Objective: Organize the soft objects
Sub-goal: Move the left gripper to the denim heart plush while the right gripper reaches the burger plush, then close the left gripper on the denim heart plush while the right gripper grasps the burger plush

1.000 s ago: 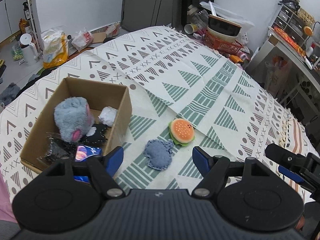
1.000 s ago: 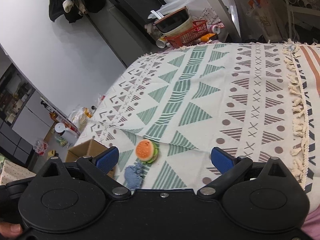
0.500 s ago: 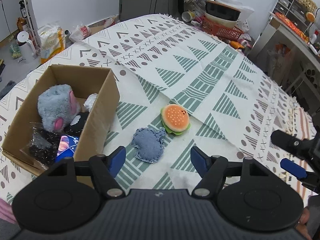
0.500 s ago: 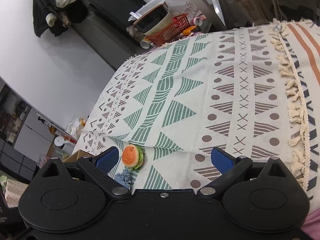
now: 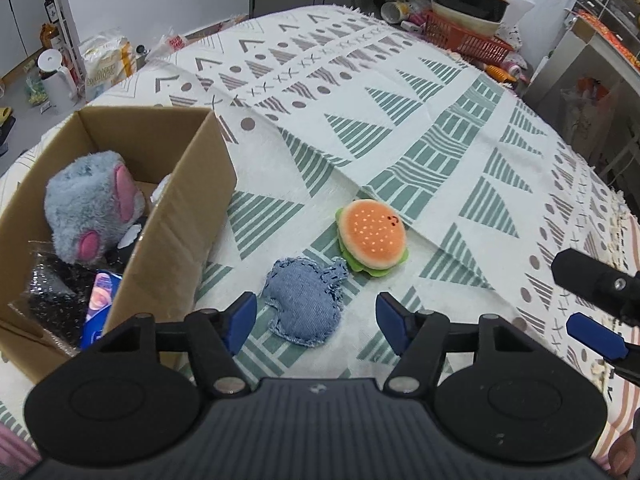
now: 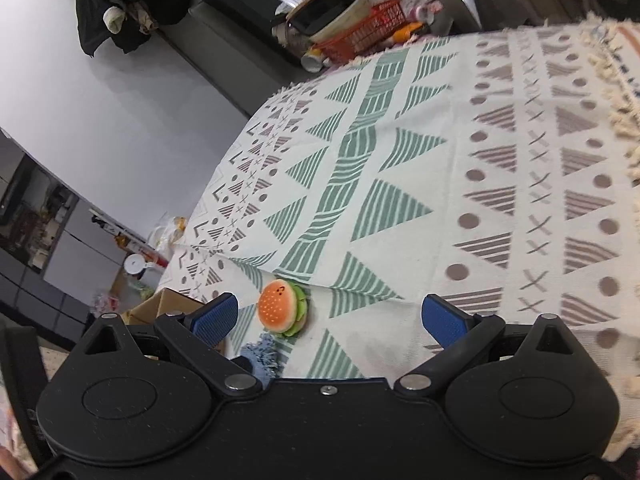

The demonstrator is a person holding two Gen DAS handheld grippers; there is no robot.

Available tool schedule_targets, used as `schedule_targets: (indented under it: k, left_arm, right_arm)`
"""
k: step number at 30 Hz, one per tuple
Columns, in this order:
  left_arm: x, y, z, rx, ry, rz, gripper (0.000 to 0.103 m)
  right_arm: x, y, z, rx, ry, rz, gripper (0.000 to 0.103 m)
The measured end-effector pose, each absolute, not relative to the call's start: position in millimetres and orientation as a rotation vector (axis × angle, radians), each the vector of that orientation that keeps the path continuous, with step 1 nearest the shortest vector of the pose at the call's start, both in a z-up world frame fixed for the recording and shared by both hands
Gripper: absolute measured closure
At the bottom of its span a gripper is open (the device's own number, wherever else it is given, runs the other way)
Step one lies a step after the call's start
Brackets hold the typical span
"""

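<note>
A blue denim soft toy lies flat on the patterned cloth, and my left gripper hangs open right over its near edge. Just beyond it sits a plush burger. An open cardboard box at the left holds a grey-and-pink plush, a black speckled bag and a blue packet. In the right wrist view my right gripper is open and empty above the cloth, with the burger near its left finger and a corner of the denim toy below it.
The patterned cloth covers the whole surface, with a raised fold behind the burger. A red basket with bowls stands past the far edge. My right gripper's fingers show at the right edge of the left wrist view. Bags and a kettle sit on the floor.
My left gripper has moved forward and down toward the denim toy, which now lies between its fingertips. The right gripper has tilted and drawn nearer the burger. Both stay open.
</note>
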State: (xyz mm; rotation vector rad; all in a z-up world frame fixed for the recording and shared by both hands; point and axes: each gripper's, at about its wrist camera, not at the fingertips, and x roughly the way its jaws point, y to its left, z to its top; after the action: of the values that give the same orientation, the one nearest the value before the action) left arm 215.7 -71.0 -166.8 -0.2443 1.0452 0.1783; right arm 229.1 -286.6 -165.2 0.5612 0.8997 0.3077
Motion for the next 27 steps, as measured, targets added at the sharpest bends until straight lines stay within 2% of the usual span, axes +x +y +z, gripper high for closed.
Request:
schedule_targets:
  k: [6,9,12,13,15,17,27]
  left_arm:
    - [226.7,-65.7,-181.5,-0.255,1.066,0.174,0.042]
    - [230.3,-63.6,-187.9,-0.257,1.08,0.164,0.042]
    - [233.4,-59.7,-193.9,-0.27,1.095,0.156,0.052]
    - [234.1,-58.4,-195.6,-0.278,1.102,0.149,0.055]
    - [235.7,-56.7,-199.3,-0.283,1.116,0.134,0.067]
    - [235.9,-55.2,-201.0,-0.288,1.114,0.122,0.068]
    - [236.2,-45.0,-203.4,-0.326,1.11,0.092,0.077]
  right_arm:
    - [246.8,-267.7,-176.8,0.562,0.939,0.356,0.005]
    - [254.7,-256.3,-183.5,0.558,0.968,0.383,0.01]
    - [260.2,-247.5,-188.2,0.547,0.978,0.396,0.013]
    - [262.2,-244.4,-189.8,0.543,0.979,0.398,0.018]
    - [266.1,-240.2,-192.3,0.536,0.986,0.398,0.026]
    - [270.4,-235.6,-196.5,0.542,1.002,0.413,0.03]
    - [283.4,-211.3,-210.4,0.502,1.036,0.416,0.034]
